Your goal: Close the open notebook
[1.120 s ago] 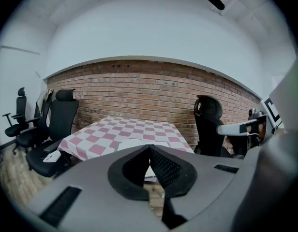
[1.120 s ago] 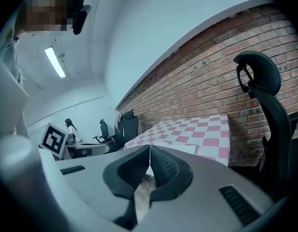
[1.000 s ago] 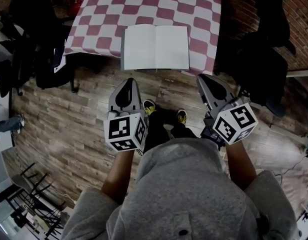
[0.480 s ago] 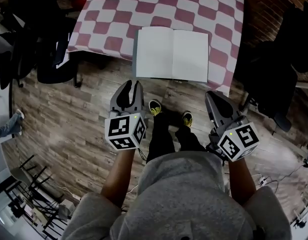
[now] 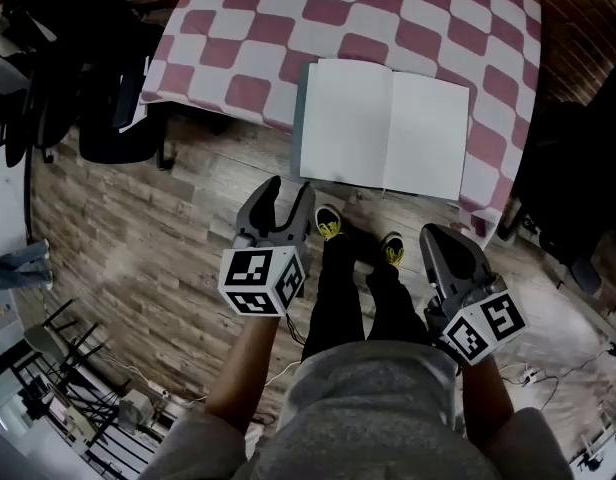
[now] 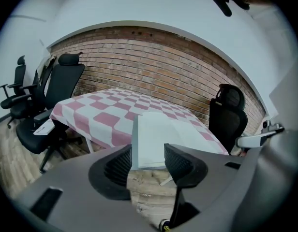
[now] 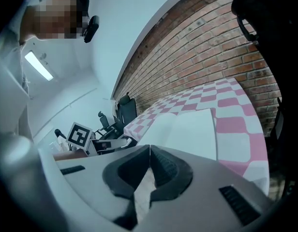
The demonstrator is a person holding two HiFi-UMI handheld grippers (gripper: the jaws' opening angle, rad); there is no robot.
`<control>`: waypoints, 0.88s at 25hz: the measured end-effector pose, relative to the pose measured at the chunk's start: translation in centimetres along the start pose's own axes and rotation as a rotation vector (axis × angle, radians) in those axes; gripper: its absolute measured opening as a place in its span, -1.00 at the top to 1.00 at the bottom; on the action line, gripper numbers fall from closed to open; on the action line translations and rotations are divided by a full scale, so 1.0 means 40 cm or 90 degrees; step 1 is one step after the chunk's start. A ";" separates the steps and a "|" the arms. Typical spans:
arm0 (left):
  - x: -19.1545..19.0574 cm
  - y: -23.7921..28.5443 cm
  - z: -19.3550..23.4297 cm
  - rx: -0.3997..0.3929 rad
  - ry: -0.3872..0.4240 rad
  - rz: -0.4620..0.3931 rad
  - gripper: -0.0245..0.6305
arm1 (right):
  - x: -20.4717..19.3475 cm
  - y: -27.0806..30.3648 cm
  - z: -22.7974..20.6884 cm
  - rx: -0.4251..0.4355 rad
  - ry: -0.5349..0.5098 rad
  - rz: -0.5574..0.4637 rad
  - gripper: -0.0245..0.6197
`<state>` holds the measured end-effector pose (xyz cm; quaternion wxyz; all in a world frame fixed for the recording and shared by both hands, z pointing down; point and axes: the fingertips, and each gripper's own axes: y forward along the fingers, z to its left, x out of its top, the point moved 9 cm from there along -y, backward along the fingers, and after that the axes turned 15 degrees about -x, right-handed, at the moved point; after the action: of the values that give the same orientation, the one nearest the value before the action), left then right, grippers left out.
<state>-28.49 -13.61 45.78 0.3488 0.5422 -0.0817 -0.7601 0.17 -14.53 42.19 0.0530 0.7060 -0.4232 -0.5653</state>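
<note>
The open notebook (image 5: pixel 383 128) lies flat, white pages up, at the near edge of the table with the red-and-white checked cloth (image 5: pixel 248 38). Both grippers hang over the wooden floor, short of the table and apart from the book. My left gripper (image 5: pixel 288 190) is below the book's left page; its jaws have just been opening and nothing is between them. In the left gripper view the notebook (image 6: pixel 154 137) shows through the gap of the left gripper (image 6: pixel 147 151). My right gripper (image 5: pixel 435 233) is shut and empty, below the book's right page. In its own view the right gripper (image 7: pixel 150 151) points at the notebook (image 7: pixel 187 129).
Black office chairs (image 5: pixel 98 108) stand left of the table, and another chair (image 5: pixel 578 188) stands at its right. The person's feet in yellow shoes (image 5: pixel 328 223) are on the wood floor (image 5: pixel 138 238) between the grippers. A brick wall (image 6: pixel 154 71) runs behind the table.
The left jaws went from shut to open. Both grippers sank lower in the head view. The table and notebook now sit nearer and further right in the picture.
</note>
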 end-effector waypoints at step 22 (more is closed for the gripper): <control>-0.072 0.123 0.136 -0.158 -0.044 0.089 -0.02 | -0.089 0.105 0.045 -0.015 0.049 0.061 0.84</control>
<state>-30.63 -16.87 52.64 0.4618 0.4613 -0.0367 -0.7567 -3.64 -14.14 46.57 0.1046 0.7057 -0.4471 -0.5395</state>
